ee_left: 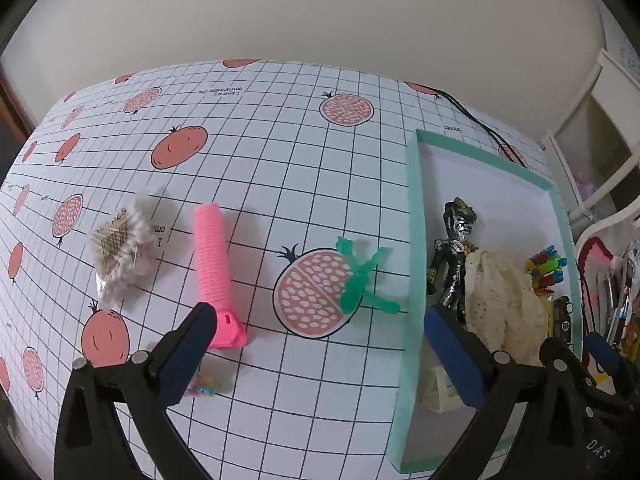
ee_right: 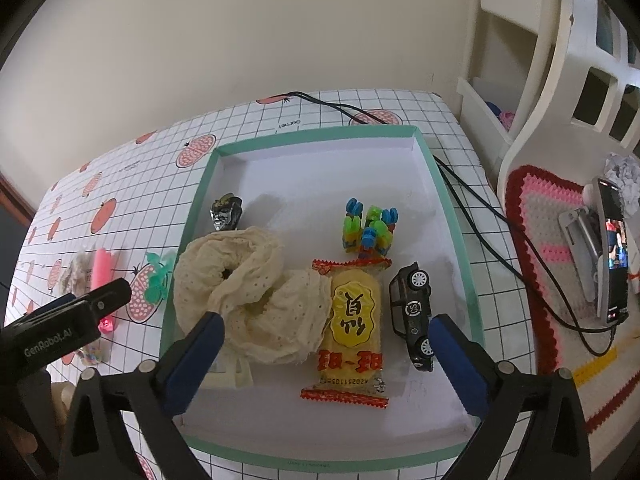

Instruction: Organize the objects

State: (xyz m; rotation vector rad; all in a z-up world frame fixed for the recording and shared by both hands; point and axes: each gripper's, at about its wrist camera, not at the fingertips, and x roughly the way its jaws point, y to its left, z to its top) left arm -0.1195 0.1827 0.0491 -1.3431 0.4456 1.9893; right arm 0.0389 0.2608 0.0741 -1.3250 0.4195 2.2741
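Note:
A teal-rimmed white tray holds a cream lace cloth, a yellow snack packet, a black toy car, a bunch of colourful blocks and a black figure partly under the cloth. On the table left of the tray lie a green toy figure, a pink coiled object and a cotton swab pack. My left gripper hovers open above the table near the green figure. Open and empty, my right gripper hangs over the tray's near half.
A black cable runs along the tray's right side to a phone on a stand, which rests on a crocheted mat. White furniture stands at the right. A small colourful item lies under the left finger.

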